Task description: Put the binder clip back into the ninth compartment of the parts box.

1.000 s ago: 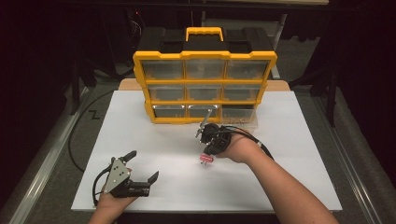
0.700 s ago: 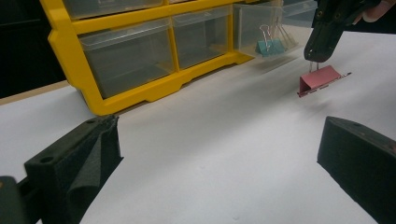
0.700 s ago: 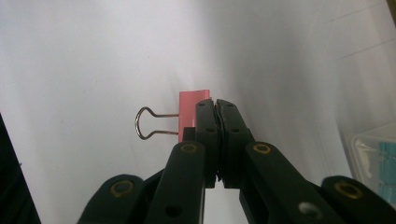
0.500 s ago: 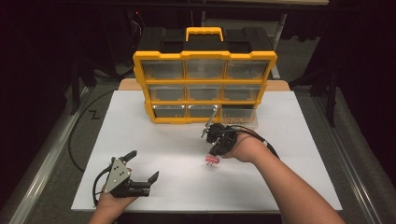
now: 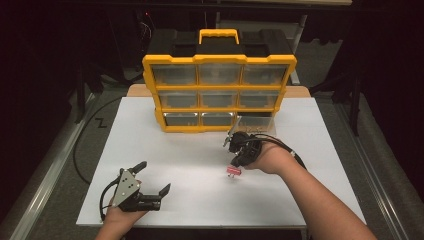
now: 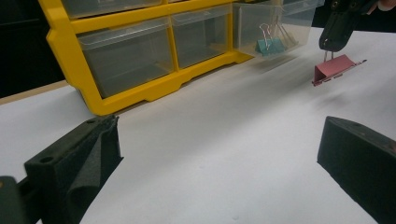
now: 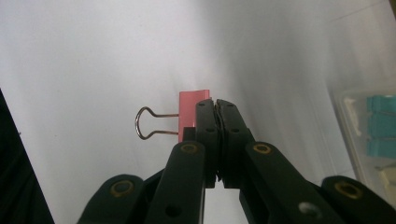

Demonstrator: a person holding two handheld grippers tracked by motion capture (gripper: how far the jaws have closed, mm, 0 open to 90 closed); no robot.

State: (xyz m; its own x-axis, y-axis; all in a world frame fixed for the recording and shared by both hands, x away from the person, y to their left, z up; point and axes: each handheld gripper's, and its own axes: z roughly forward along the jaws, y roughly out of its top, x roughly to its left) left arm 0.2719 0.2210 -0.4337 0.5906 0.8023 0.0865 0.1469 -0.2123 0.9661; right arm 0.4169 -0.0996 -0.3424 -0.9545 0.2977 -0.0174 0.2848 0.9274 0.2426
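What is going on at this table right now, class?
A person works at a white table with a gripper in each hand. The right gripper is shut on a pink binder clip, holding it by one wire handle above the table, near a pulled-out clear drawer of the yellow organiser. That drawer already holds a teal clip. The left gripper rests open and empty nearer the person.

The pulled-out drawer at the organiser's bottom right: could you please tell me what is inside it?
The drawer holds a teal binder clip with wire handles; the right gripper view shows more teal ones. Its rear stays inside the yellow organiser, unseen.
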